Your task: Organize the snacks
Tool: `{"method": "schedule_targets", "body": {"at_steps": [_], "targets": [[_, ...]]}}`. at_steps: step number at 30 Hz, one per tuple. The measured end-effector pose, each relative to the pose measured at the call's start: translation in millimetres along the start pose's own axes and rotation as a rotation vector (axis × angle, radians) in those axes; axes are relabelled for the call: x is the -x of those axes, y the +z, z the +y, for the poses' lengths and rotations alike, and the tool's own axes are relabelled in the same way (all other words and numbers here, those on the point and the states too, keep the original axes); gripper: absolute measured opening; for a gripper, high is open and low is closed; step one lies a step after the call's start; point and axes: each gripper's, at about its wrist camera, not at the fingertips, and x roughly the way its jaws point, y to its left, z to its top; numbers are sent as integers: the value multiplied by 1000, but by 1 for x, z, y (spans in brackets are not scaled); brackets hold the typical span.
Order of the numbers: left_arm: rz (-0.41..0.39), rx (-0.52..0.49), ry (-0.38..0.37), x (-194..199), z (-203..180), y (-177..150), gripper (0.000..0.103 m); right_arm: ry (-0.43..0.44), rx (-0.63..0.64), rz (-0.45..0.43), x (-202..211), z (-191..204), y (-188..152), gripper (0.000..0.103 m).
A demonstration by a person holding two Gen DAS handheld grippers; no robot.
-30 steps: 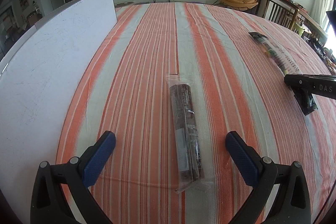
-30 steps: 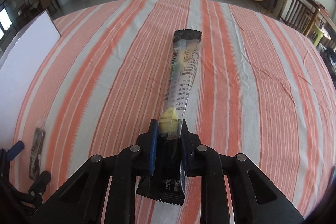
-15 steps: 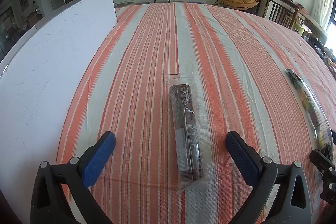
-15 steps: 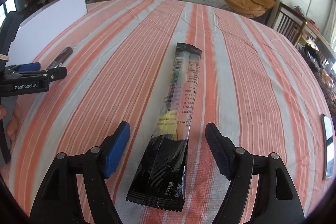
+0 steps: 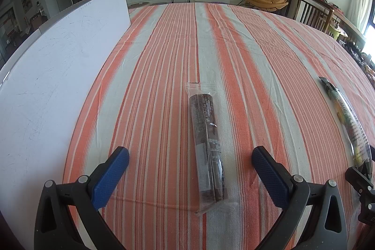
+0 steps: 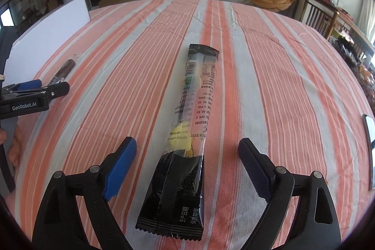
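A long brown snack in a clear wrapper (image 5: 207, 139) lies lengthwise on the striped tablecloth (image 5: 257, 67), its near end between the open fingers of my left gripper (image 5: 190, 162). A long black and clear snack packet (image 6: 189, 123) lies flat between the open fingers of my right gripper (image 6: 187, 156), untouched. The same packet shows at the right edge of the left wrist view (image 5: 349, 125). The brown snack (image 6: 63, 72) and the left gripper (image 6: 49, 90) show at the left of the right wrist view.
A white board (image 5: 46, 76) lies along the table's left side. A flat dark phone-like object (image 6: 371, 139) lies at the table's right edge. Chairs and a TV cabinet stand beyond the table.
My right gripper has let go of the black packet, which now lies on the cloth, and has opened wide. It also swung to face straight down the table. The left gripper has not moved.
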Motion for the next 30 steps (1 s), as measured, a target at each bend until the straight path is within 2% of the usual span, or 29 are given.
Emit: {"method": "schedule_targets", "body": {"at_steps": [14, 16, 18, 21, 24, 25, 26, 27, 28, 29, 30], "targets": [[0, 3, -5, -1, -1, 1, 103, 5, 3, 3, -2, 1, 1, 94], [34, -37, -32, 0, 1, 2, 103, 12, 5, 4, -3, 1, 1, 95], [101, -88, -62, -1, 2, 6, 103, 28, 14, 16, -3, 1, 2, 95], [167, -85, -90, 1, 5, 11, 100, 89, -30, 106, -1, -7, 9, 95], [171, -90, -77, -1, -4, 16, 89, 230, -191, 182, -6, -27, 33, 93], [171, -107, -57, -1, -10, 18, 83, 235, -218, 196, -11, -31, 44, 93], [168, -111, -69, 1, -14, 20, 75, 210, -210, 218, -18, -32, 54, 93], [162, -117, -66, 5, -19, 20, 59, 174, -169, 256, -27, -29, 63, 91], [156, -123, -68, 7, -22, 20, 32, 151, -125, 300, -36, -25, 69, 91], [154, -131, -52, 10, -23, 19, 20, 149, -97, 325, -43, -22, 74, 91], [155, -130, -59, 12, -24, 17, 18, 150, -79, 326, -45, -20, 76, 88]]}}
